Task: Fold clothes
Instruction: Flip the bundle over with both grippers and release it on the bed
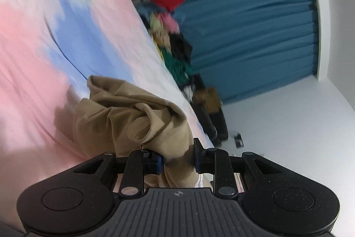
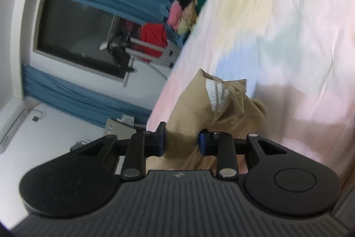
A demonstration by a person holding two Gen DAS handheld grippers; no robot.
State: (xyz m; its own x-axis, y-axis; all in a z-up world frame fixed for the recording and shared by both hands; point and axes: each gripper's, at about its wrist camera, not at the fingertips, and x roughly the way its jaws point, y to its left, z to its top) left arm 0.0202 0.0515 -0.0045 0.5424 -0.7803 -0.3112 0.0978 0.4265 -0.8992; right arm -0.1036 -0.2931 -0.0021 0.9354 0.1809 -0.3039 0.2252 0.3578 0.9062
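My left gripper (image 1: 178,158) and right gripper (image 2: 181,143) both have jaws clamped on the tan garment (image 1: 137,108), bunched above the pastel bed (image 1: 33,48); a clothes pile (image 1: 175,46) lies at one o'clock.

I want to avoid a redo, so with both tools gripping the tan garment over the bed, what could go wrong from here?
1. The tan garment is bunched, so the left tool and right tool may hold mismatched layers and it could open crooked.
2. Each pinches only a small fold, which might slip.
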